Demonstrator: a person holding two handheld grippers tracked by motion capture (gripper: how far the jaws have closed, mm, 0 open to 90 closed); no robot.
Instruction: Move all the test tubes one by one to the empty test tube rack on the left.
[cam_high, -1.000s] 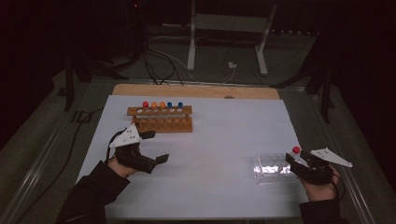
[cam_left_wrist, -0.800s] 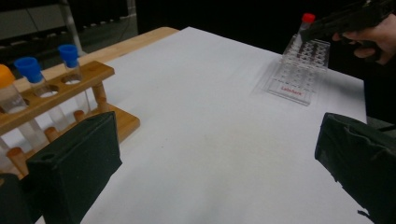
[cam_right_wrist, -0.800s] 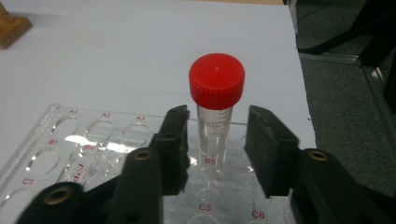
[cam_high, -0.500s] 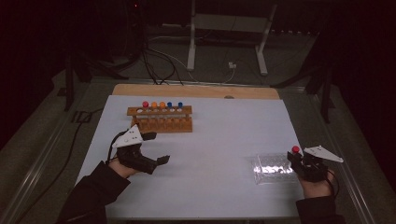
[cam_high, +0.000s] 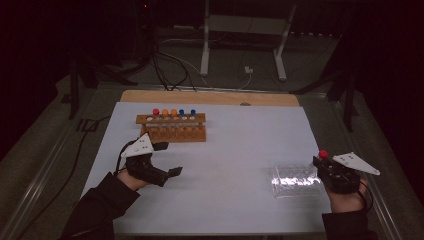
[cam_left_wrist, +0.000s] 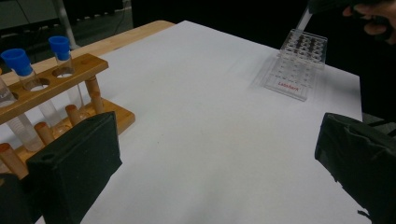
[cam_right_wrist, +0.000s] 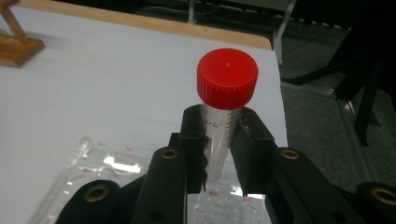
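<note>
We see a white table (cam_high: 235, 150) with a bare wooden strip (cam_high: 210, 97) along its far edge. On the far left part of the white top stands a wooden rack (cam_high: 172, 127), which carries five tubes in a row: one red-capped, two orange-capped and two blue-capped. In the left gripper view the two blue-capped tubes (cam_left_wrist: 61, 51) stand upright in the rack's holes. Beyond the table, on the dark floor, stands a light metal frame (cam_high: 243, 30) on two legs, with cables (cam_high: 165, 70) trailing on the floor to its left and a white plug (cam_high: 248, 70) between the legs.
</note>
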